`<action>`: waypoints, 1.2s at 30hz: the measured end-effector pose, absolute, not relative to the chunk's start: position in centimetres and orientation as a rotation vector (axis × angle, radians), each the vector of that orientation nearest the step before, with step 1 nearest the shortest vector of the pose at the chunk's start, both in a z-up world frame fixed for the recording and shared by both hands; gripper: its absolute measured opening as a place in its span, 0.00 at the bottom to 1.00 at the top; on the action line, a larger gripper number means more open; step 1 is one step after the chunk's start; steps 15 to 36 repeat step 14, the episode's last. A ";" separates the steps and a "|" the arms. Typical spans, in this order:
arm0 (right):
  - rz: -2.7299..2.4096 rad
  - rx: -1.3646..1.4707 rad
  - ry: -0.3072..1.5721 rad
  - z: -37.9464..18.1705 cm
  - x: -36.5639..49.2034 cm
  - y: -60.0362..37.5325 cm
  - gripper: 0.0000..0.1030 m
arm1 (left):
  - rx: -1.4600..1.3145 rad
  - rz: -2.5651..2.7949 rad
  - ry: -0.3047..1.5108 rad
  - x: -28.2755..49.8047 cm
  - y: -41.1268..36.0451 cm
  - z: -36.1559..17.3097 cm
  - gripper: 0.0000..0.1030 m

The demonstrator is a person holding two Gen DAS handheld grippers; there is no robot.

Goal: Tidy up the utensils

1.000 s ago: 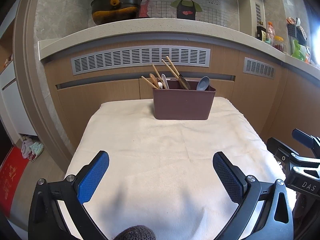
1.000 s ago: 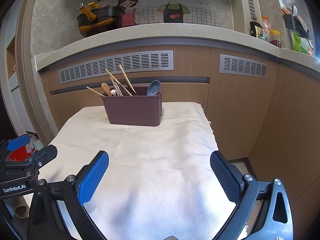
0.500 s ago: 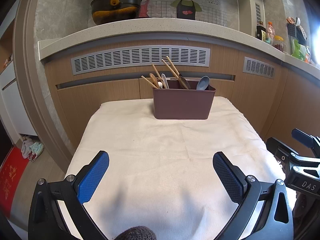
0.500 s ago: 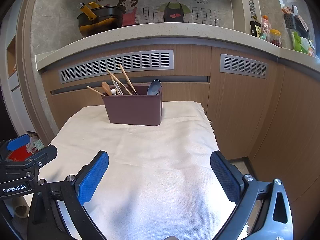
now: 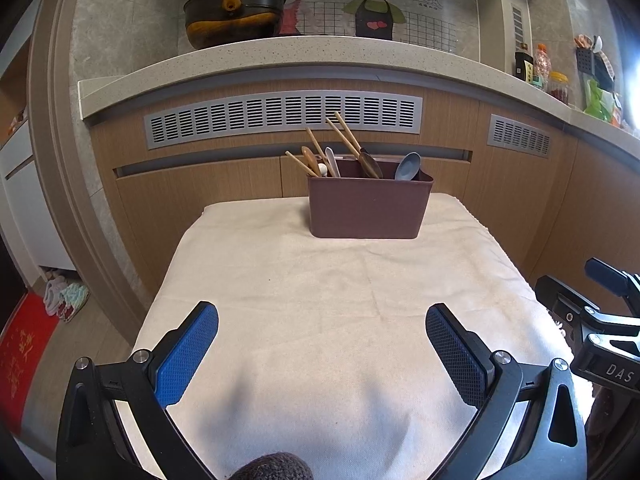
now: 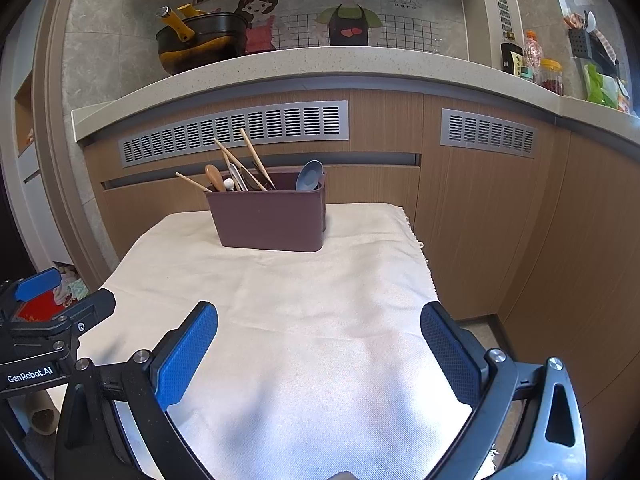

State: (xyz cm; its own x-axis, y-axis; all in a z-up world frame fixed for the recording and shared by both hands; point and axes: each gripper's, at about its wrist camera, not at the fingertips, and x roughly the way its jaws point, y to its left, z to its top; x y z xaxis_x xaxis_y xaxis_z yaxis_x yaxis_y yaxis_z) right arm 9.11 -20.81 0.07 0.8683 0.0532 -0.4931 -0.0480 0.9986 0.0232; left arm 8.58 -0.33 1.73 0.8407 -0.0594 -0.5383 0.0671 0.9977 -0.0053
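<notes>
On the cloth-covered counter (image 5: 320, 320), the utensil holder (image 5: 368, 208) sits straight ahead, well apart from both empty, wide-open hand-held grippers, left hand-held gripper (image 5: 322, 344) and right hand-held gripper (image 6: 319, 342), roughly equally near.

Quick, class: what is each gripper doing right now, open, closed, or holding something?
Left gripper: open, jaws wide apart, holding nothing.
Right gripper: open, jaws wide apart, holding nothing.

A bin (image 5: 369, 207) stands on the cloth (image 5: 320, 300) at the far end of the tabletop, with the cabinets (image 5: 192, 184) behind it. In it, chopsticks (image 5: 347, 138) and spoons (image 5: 310, 158) lean at the left and one spoon (image 5: 408, 166) at the right. A pot (image 5: 234, 16) sits on the counter (image 5: 320, 50) above, to the left.
</notes>
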 end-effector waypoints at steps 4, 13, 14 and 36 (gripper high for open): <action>0.052 0.010 0.517 0.1 9.1 -20.8 0.98 | 0.012 -0.068 0.568 8.5 -0.4 1.7 1.00; 0.052 0.009 0.518 0.1 9.0 -20.9 0.98 | -0.015 -0.085 0.589 9.1 0.3 1.4 1.00; 0.052 0.010 0.521 0.1 9.1 -21.0 0.98 | -0.014 -0.083 0.591 9.1 0.3 1.4 1.00; 0.052 0.010 0.521 0.1 9.1 -21.0 0.98 | -0.014 -0.083 0.591 9.1 0.3 1.4 1.00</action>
